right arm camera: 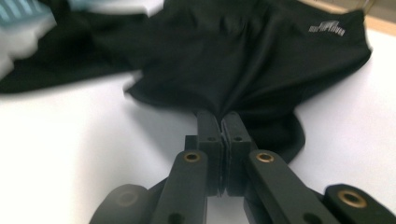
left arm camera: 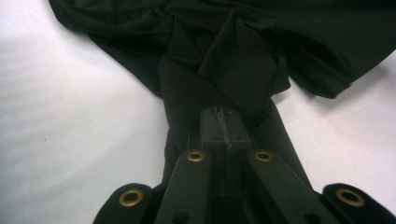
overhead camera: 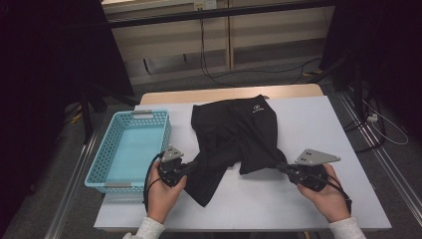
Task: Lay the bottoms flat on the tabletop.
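Both tongs are clamped on a black garment [overhead camera: 234, 137] that lies crumpled mid-table. The left tongs [overhead camera: 191, 167] pinch its near-left corner; in the left gripper view the jaws are closed flat on a gathered fold [left arm camera: 224, 93]. The right tongs [overhead camera: 284, 168] pinch the near-right edge, jaws pressed together with cloth [right arm camera: 243, 70] bunching just ahead of them.

The step looks like spreading or folding the garment. To do it well, I would keep both grips tight, lift evenly, and draw the tongs apart until the cloth between them goes taut, without dragging it into the basket [overhead camera: 99, 169] just left of the left tongs.

Both hands [overhead camera: 161, 194] come in low from the near edge, the tongs angled inward toward each other and nearly level with the table [overhead camera: 318, 124].
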`<state>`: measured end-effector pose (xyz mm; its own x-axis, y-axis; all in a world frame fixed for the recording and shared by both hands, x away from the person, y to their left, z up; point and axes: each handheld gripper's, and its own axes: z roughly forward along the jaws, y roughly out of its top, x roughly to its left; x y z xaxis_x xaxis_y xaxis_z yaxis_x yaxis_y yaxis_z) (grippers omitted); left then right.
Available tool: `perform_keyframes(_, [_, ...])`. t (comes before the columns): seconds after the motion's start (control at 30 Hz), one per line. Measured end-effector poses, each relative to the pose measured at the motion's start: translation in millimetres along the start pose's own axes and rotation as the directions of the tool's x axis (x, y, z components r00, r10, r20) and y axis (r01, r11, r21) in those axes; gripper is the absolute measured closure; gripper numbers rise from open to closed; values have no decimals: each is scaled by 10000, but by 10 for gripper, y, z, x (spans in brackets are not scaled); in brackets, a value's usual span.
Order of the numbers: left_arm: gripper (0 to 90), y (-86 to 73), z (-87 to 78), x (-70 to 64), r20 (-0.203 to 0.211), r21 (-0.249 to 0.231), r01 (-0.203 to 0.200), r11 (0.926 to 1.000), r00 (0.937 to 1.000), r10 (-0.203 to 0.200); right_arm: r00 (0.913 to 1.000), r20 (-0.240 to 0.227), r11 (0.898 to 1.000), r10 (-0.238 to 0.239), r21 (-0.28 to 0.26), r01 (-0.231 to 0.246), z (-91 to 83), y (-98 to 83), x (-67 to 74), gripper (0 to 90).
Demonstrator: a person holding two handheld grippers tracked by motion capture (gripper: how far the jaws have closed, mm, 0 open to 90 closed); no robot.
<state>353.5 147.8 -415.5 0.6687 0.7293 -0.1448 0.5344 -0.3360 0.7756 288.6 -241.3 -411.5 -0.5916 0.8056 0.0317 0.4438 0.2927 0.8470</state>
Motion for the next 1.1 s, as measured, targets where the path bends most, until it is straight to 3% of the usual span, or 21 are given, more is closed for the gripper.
perform_keyframes(0.07, [900,5,4,-9,23,20,-29,10000,10000,29,9999,-8,9992,124,-387,-124,-56,55,-18,896])
perform_keyframes(0.2, [900,3,18,-18,84,20,-47,10000,10000,46,9985,427,9966,355,-761,-322,-44,88,-91,891])
perform_keyframes(0.3, [900,-4,28,-27,119,72,-13,10000,9999,12,9950,820,9966,569,-643,-517,67,35,-182,881])
perform_keyframes(0.43, [900,-3,32,-35,115,91,-27,10000,9999,26,9913,897,9951,965,-299,-941,239,-71,-276,882])
perform_keyframes(0.57, [900,-22,25,-21,141,66,50,10000,9999,-51,9909,1207,9972,591,383,-641,378,-134,-294,878])
perform_keyframes(0.77, [897,-33,24,-34,465,116,-83,9999,9989,78,9880,1482,9961,423,699,-532,396,-176,-313,874])
perform_keyframes(0.9, [884,-23,12,-55,501,14,-176,9998,9986,175,9873,1445,9955,657,578,-747,330,-224,-318,811])
perform_keyframes(1.0, [773,-7,3,-57,492,-78,-76,9999,9988,80,9851,1482,9950,877,352,-939,228,-238,-330,701])
perform_keyframes(1.1, [601,11,10,-73,692,-238,11,9997,9976,6,9841,1483,9945,977,231,-1022,116,-246,-328,579])
